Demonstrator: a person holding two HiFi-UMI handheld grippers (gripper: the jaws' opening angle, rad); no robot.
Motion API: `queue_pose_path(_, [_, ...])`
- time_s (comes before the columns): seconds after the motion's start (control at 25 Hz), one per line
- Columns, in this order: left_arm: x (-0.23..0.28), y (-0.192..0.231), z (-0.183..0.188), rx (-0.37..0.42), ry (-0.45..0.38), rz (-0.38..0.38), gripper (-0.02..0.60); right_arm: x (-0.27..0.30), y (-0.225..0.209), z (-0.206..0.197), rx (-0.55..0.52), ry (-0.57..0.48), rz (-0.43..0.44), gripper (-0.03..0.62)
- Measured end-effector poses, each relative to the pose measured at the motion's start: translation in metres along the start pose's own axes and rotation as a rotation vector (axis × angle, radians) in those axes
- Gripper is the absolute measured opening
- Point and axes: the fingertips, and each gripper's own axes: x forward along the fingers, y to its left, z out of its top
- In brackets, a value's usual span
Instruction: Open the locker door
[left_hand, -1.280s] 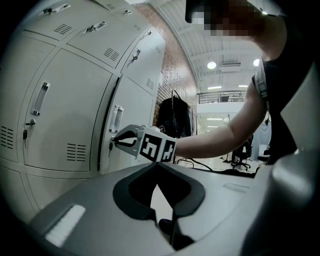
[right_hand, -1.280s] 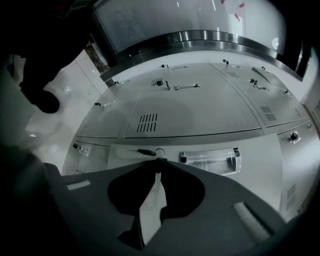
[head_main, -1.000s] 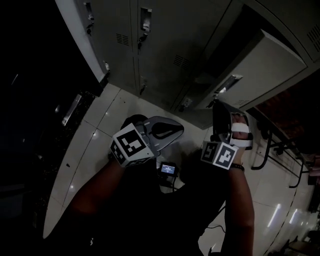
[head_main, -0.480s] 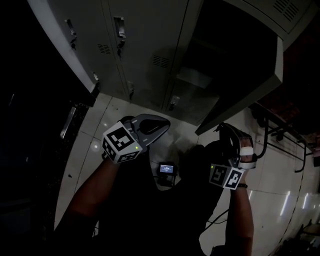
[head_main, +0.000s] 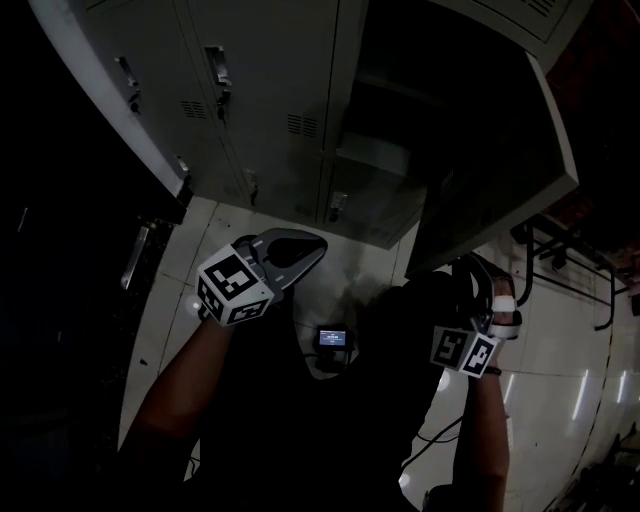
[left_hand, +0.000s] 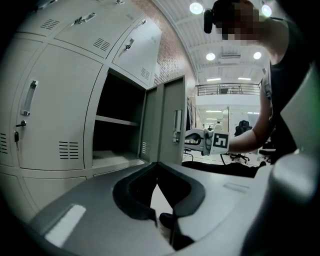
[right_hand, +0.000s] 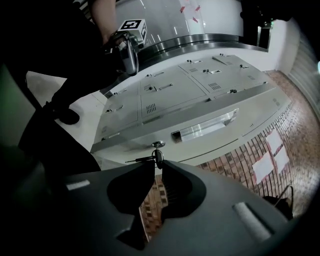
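Two grippers face a locker door (head_main: 500, 180) already swung wide from its dark compartment (head_main: 390, 110). The right gripper (right_hand: 156, 162) has jaws just easing apart, narrow around the door's key (right_hand: 158, 150); whether they still pinch it is unclear. The left gripper (left_hand: 159, 175) has its jaws closed and empty. The likely next move is to release the key and withdraw.

Head view: locker row (head_main: 270, 90) cut off by top edge. Locker door (head_main: 500, 170) inner face and open compartment (head_main: 385, 110) too dark for detail. Lit screen (head_main: 335, 338) too small to read. Right gripper view: papers (right_hand: 274, 142) on brick wall (right_hand: 235, 170) illegible.
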Motion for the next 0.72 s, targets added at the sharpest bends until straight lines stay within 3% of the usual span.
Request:
queue_pose_path(0.36, [0.002,-0.002,0.000,0.004,0.003,-0.002,0.012,-0.004,-0.002,-0.007,0.067,0.005,-0.001,0.055])
queue_pose_path(0.52, [0.001,-0.001,0.000,0.003,0.002,-0.004,0.012,-0.014,0.000,-0.006,0.224,-0.023,0.043,0.071])
queue_pose_path(0.72, [0.002,-0.002,0.001,0.004,-0.001,-0.006,0.012,-0.026,0.004,0.015,0.490,-0.144,0.143,0.067])
